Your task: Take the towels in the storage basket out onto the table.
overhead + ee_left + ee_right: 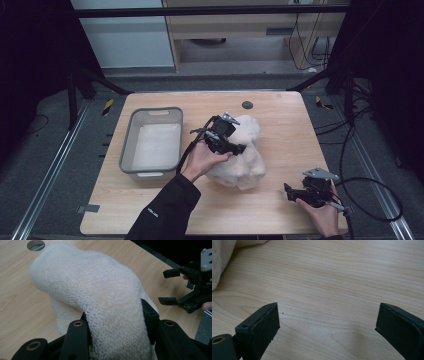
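A cream, waffle-knit towel (242, 155) lies bunched in a soft mound at the middle of the pale wood-grain table (280, 205), right of an oblong grey plastic bin (150, 142); the left gripper (240, 148) sits atop it while the right gripper (289, 190) rests near the table's front right corner. In the left gripper view, the towel's (95, 295) looped, pebbly weave bulges between black jaws clamped tight on a thick fold. In the right gripper view, matte black jaws stand wide apart over bare wood, gripping nothing, the towel's edge (219, 262) at far left.
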The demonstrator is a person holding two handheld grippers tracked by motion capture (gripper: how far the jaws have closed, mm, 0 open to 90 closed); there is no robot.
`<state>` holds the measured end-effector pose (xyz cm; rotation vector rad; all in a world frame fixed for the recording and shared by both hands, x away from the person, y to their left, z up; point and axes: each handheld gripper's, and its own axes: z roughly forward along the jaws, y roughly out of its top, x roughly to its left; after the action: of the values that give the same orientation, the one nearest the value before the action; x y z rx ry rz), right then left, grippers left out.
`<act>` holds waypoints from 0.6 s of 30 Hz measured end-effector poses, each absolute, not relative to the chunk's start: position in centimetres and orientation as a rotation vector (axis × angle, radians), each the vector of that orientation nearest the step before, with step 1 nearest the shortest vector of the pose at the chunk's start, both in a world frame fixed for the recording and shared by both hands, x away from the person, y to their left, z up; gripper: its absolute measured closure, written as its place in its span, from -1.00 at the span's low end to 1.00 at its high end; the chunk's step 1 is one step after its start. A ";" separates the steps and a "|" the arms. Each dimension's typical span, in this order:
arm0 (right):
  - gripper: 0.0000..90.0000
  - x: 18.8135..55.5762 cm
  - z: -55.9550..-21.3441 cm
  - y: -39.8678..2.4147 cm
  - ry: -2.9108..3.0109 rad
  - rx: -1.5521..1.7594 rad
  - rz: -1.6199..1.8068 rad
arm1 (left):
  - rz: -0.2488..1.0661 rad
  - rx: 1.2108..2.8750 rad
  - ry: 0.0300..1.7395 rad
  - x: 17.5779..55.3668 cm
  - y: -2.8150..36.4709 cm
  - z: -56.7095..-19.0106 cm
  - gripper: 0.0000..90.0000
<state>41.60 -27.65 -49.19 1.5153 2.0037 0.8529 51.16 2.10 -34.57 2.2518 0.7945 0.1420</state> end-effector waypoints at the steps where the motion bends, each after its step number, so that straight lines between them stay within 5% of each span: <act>1: -0.89 41.6 -49.2 -27.6 2.002 1.519 0.854 | 0.141 2.254 0.800 51.2 2.0 -34.9 0.32; 18: -0.90 41.6 -49.3 -27.8 2.002 1.516 0.853 | 0.114 2.276 0.853 52.4 1.2 -39.1 0.27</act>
<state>41.65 -27.78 -49.33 1.5156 2.0017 0.8534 52.36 1.22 -39.12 2.2759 0.8533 0.1136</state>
